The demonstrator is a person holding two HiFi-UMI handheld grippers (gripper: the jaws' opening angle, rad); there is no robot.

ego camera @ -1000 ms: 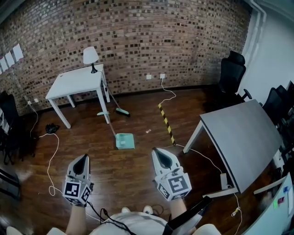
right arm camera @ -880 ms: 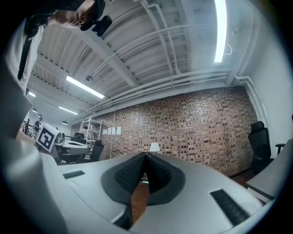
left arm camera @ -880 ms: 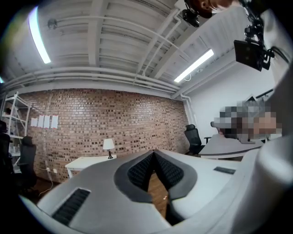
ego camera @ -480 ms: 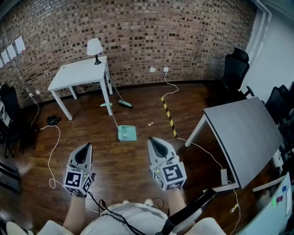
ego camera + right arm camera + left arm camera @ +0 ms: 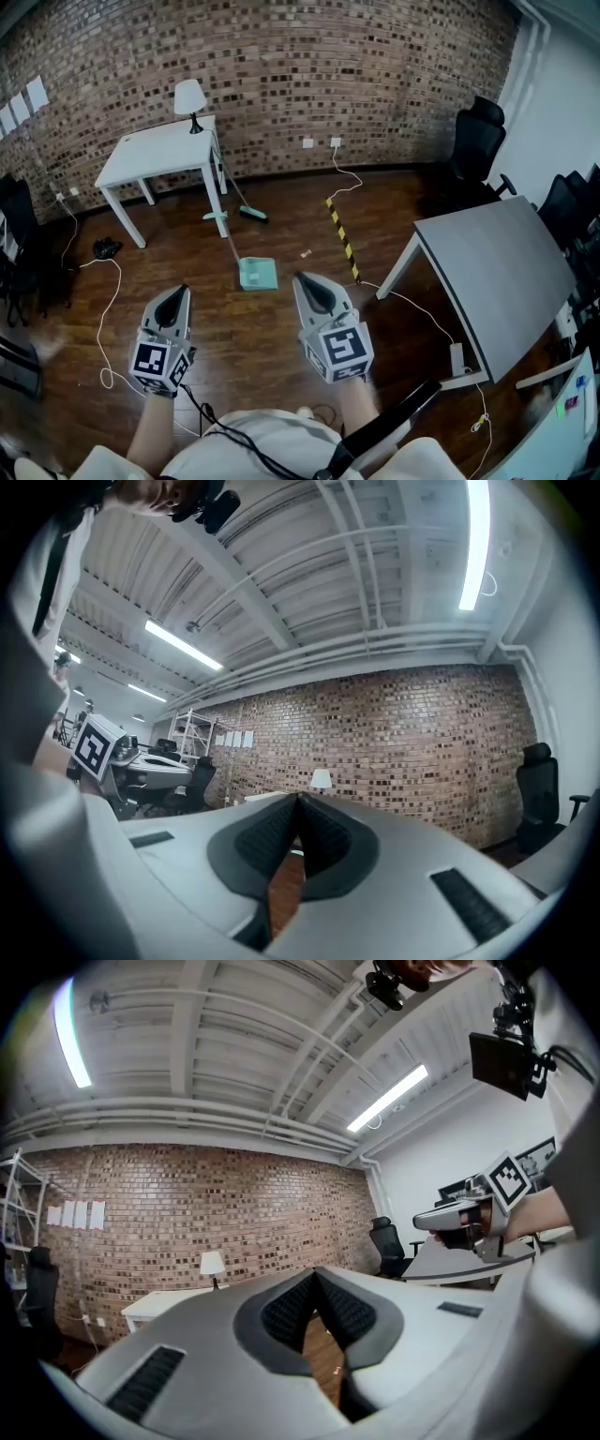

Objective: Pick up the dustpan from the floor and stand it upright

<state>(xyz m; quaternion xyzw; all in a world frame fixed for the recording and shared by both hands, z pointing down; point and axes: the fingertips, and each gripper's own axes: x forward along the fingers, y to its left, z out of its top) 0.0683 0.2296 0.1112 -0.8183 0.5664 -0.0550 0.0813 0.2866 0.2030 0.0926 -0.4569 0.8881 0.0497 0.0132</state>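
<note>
Dark wooden floor [image 5: 281, 356] runs up to a brick wall [image 5: 309, 66], with a white bench [image 5: 159, 155] carrying a lamp [image 5: 189, 98] on the left, a grey bench [image 5: 506, 272] on the right and black office chairs [image 5: 478, 145] in the corner. The pale green dustpan [image 5: 257, 273] lies flat on the floor near the white bench's front leg, its long handle reaching back toward a broom [image 5: 246, 212] leaning there, and striped tape [image 5: 342, 239] is stuck down just to its right. The left tool [image 5: 177, 292] and right tool [image 5: 303, 279] are held level, well short of the dustpan, both with jaws closed on nothing.

Bright, even light from ceiling tube lamps [image 5: 476, 546] — sharp centre, fisheye bending and dark corners at edges.
</note>
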